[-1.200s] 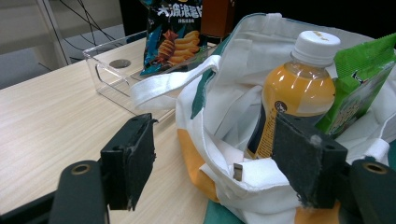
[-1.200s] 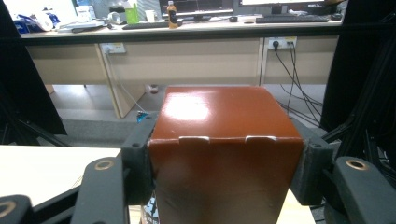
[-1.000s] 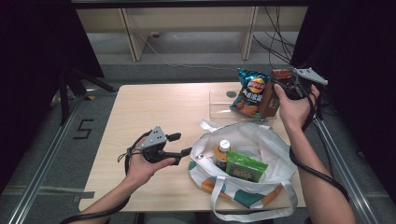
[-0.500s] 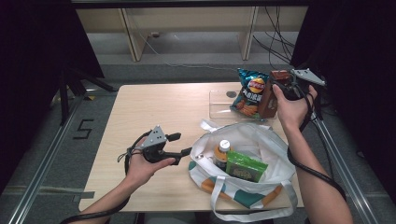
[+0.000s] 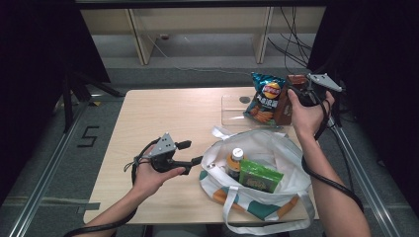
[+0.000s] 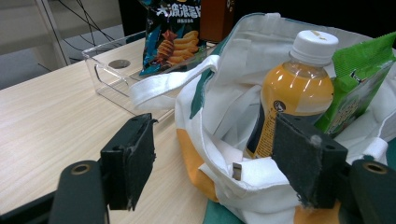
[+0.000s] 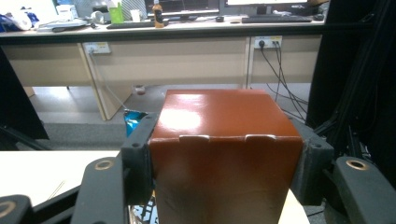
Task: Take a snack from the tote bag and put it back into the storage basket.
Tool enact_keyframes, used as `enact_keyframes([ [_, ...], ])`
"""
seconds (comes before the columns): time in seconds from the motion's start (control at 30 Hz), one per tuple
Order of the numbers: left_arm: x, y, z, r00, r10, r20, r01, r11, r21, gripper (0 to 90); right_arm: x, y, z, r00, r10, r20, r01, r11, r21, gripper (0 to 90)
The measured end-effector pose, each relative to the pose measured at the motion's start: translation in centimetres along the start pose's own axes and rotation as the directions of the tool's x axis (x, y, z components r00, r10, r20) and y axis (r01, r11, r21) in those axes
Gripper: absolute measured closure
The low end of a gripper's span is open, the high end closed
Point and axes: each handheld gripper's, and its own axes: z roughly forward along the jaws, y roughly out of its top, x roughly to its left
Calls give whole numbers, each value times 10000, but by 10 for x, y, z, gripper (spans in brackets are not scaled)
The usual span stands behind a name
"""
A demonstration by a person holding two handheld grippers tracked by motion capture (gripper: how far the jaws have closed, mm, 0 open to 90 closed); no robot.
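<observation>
While the wooden table carries a white tote bag near its front edge, the brown box stands at the far right corner beside a chip bag, pinched on both sides by the right hand-held gripper. The left hand-held gripper hangs spread at the tote's rim.
</observation>
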Motion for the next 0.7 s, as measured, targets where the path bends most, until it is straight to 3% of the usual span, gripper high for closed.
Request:
enact_keyframes([
  [0.37, -1, 0, 0, 10000, 24, -32, -24, 10000, 78, 295, -4, -4, 3, 9996, -266, -53, 267, 9996, 120, 391],
  [0.43, -1, 0, 1, 10000, 28, -25, -27, 10000, 72, 295, -3, -4, 3, 10000, -56, -63, 57, 9998, 187, 390],
  [0.7, -1, 0, 0, 10000, 15, -34, -15, 10000, 70, 295, -6, -9, 6, 9999, -121, -37, 123, 9992, 382, 389],
])
